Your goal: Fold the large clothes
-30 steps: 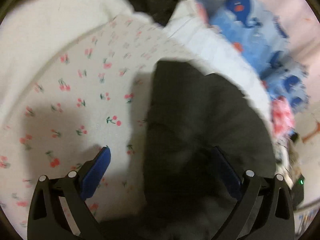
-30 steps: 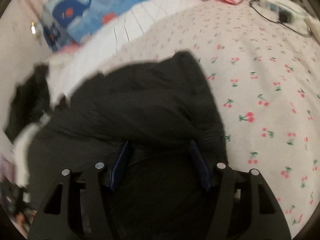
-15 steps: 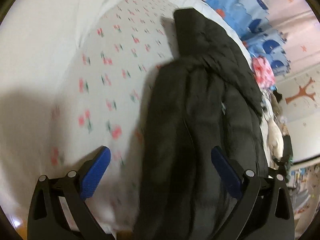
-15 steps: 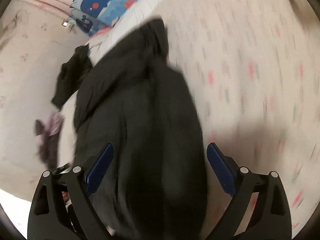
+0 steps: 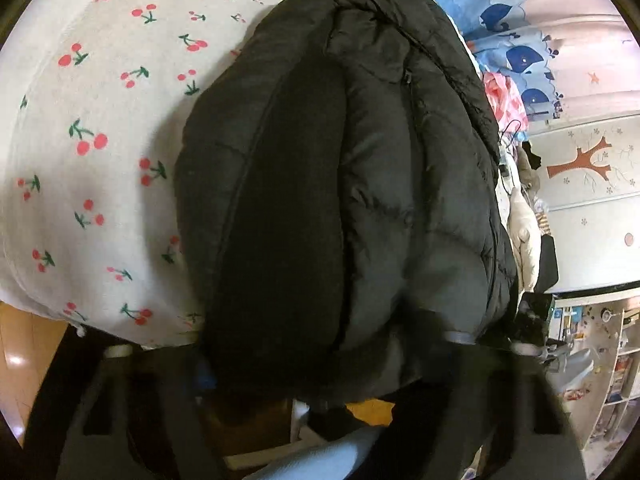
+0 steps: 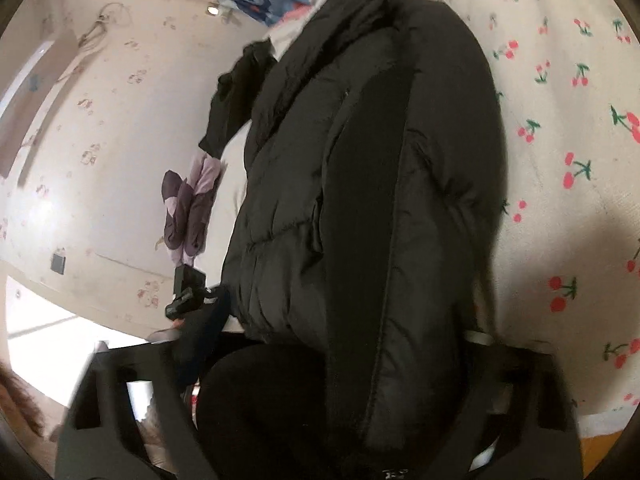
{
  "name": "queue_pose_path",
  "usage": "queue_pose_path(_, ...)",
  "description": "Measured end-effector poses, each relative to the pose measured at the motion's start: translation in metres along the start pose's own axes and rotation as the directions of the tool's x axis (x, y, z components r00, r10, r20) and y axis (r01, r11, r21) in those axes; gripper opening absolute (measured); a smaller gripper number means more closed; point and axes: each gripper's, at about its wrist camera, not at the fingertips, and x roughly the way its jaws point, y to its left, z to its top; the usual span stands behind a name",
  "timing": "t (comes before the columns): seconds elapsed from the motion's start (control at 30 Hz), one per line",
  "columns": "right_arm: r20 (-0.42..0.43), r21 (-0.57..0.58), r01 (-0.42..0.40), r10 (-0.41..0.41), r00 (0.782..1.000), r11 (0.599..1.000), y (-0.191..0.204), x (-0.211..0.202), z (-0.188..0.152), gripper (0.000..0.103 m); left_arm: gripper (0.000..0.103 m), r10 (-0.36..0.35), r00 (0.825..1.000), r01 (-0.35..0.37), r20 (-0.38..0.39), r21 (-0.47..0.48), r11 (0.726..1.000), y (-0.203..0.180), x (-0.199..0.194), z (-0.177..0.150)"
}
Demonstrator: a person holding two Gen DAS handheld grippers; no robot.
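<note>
A black puffer jacket lies lengthwise on the cherry-print bed sheet, and its near hem bulges over the bed's edge. My left gripper is at that hem. Its jaws are closing with the padded hem bunched between them; one blue pad shows at the jacket's left side and the other is hidden. In the right wrist view the same jacket fills the middle of the sheet. My right gripper is closing on the hem too, its fingers mostly covered by fabric.
A blue whale-print cover and a pink cloth lie at the bed's far end. Shelves stand at the right, with wooden floor below the bed. A purple garment and a black cloth lie near the wall.
Both views have swept back along the jacket to its near hem at the bed's edge. Both pairs of jaws, wide half a second ago, have closed in on the hem.
</note>
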Motion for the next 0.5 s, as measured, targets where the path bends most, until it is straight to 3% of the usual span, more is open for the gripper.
queue_pose_path(0.03, 0.019, 0.005, -0.01, 0.01, 1.0, 1.0, 0.002, 0.002, -0.001, 0.02, 0.035, -0.017, 1.0, 0.018, 0.019, -0.009, 1.0, -0.001, -0.005, -0.003)
queue_pose_path(0.13, 0.107, -0.017, -0.057, 0.058, 0.993, 0.998, 0.019, -0.002, 0.002, 0.011, 0.017, -0.015, 0.998, 0.013, 0.064, 0.031, 0.999, -0.023, -0.018, 0.0)
queue_pose_path(0.23, 0.201, -0.046, -0.122, 0.129, 0.971, 0.991, 0.048, -0.017, 0.019, 0.007, 0.013, -0.084, 0.988, 0.076, 0.133, 0.06, 0.995, -0.055, -0.045, 0.014)
queue_pose_path(0.33, 0.263, -0.102, -0.173, 0.194, 0.945, 0.98, 0.089, -0.037, 0.037, 0.007, 0.011, -0.158, 0.963, 0.138, 0.216, 0.107, 0.985, -0.09, -0.082, 0.025)
queue_pose_path(0.43, 0.271, -0.157, -0.213, 0.25, 0.93, 0.964, 0.124, -0.058, 0.039, 0.007, 0.011, -0.241, 0.932, 0.2, 0.272, 0.17, 0.965, -0.117, -0.129, 0.021)
queue_pose_path(0.5, 0.25, -0.197, -0.221, 0.267, 0.931, 0.955, 0.14, -0.075, 0.028, 0.007, 0.011, -0.275, 0.92, 0.225, 0.279, 0.199, 0.954, -0.12, -0.155, 0.007)
